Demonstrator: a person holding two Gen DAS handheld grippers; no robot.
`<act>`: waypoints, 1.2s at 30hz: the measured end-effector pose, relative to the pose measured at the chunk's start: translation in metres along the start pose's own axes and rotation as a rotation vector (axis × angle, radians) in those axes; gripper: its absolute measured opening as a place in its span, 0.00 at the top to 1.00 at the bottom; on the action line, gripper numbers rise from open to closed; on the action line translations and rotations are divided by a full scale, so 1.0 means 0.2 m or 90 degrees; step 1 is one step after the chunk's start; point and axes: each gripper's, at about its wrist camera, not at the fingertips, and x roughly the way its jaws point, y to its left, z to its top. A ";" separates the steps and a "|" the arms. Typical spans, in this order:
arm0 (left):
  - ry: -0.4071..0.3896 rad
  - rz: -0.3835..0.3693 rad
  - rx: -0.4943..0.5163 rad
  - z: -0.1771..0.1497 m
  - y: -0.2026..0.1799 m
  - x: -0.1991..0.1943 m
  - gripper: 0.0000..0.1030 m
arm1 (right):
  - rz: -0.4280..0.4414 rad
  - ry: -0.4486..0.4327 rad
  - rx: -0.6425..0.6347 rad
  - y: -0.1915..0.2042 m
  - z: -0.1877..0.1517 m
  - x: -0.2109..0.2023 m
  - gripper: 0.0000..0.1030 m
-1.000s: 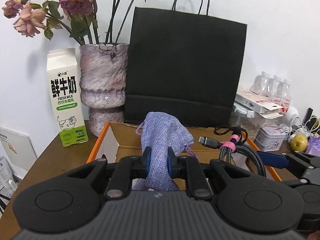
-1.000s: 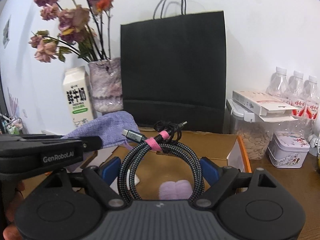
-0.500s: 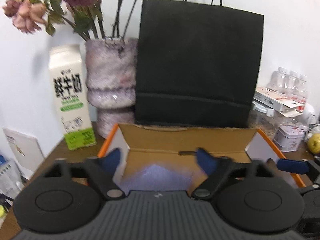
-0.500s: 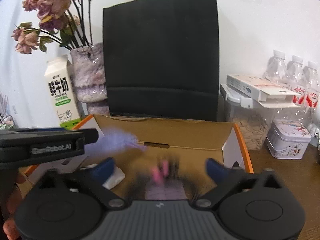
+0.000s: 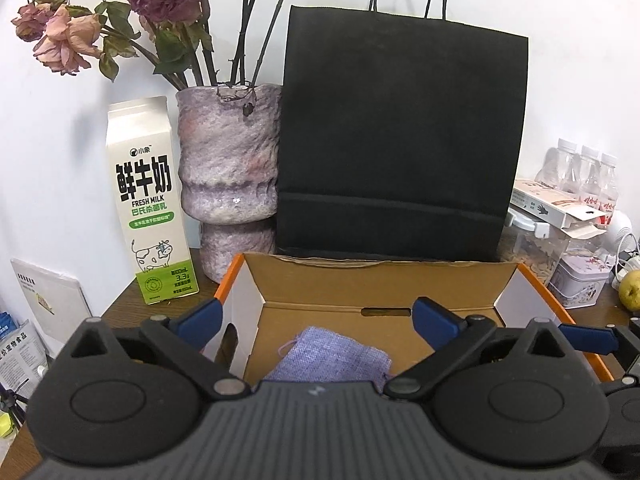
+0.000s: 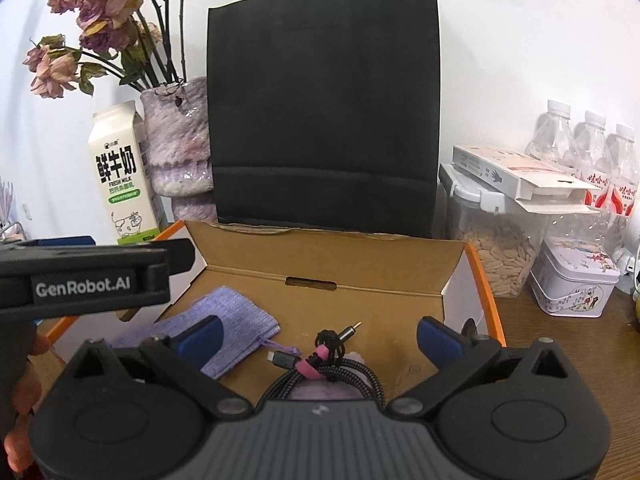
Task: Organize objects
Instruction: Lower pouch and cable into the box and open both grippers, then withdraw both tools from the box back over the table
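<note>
A purple cloth pouch (image 5: 334,356) lies flat on the floor of an open cardboard box (image 5: 380,280) with orange edges; it also shows in the right wrist view (image 6: 228,320). A coiled braided cable (image 6: 320,372) with a pink tie lies in the box (image 6: 332,256) beside the pouch, on a pale purple item. My left gripper (image 5: 316,318) is open and empty above the pouch. My right gripper (image 6: 320,332) is open and empty above the cable. The left gripper's body (image 6: 88,276) shows at the left of the right wrist view.
Behind the box stand a black paper bag (image 5: 400,140), a purple vase (image 5: 228,172) with dried roses and a milk carton (image 5: 146,204). At the right are a seed container (image 6: 496,240), a small tin (image 6: 576,280), water bottles (image 6: 592,156) and a pear (image 5: 630,290).
My left gripper opened and dropped the pouch into the box. My right gripper opened and dropped the coiled cable into the box. Both grippers now hang empty above them.
</note>
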 end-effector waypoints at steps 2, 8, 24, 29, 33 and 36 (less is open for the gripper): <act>0.001 0.000 -0.001 0.00 0.00 -0.01 0.00 | 0.001 -0.002 -0.002 0.00 0.00 -0.01 0.00; 0.000 -0.006 -0.004 0.00 0.02 -0.06 0.00 | 0.005 -0.015 -0.005 0.01 0.01 -0.06 0.00; -0.062 -0.056 -0.012 0.00 0.07 -0.47 0.00 | 0.011 -0.082 -0.056 0.11 -0.03 -0.41 0.00; -0.073 -0.070 -0.011 -0.04 0.09 -0.60 0.00 | 0.012 -0.098 -0.064 0.14 -0.07 -0.54 0.00; -0.072 -0.072 -0.011 -0.09 0.11 -0.70 0.00 | 0.012 -0.097 -0.067 0.17 -0.12 -0.62 0.00; -0.070 -0.073 -0.011 -0.12 0.13 -0.77 0.00 | 0.007 -0.093 -0.068 0.18 -0.16 -0.67 0.00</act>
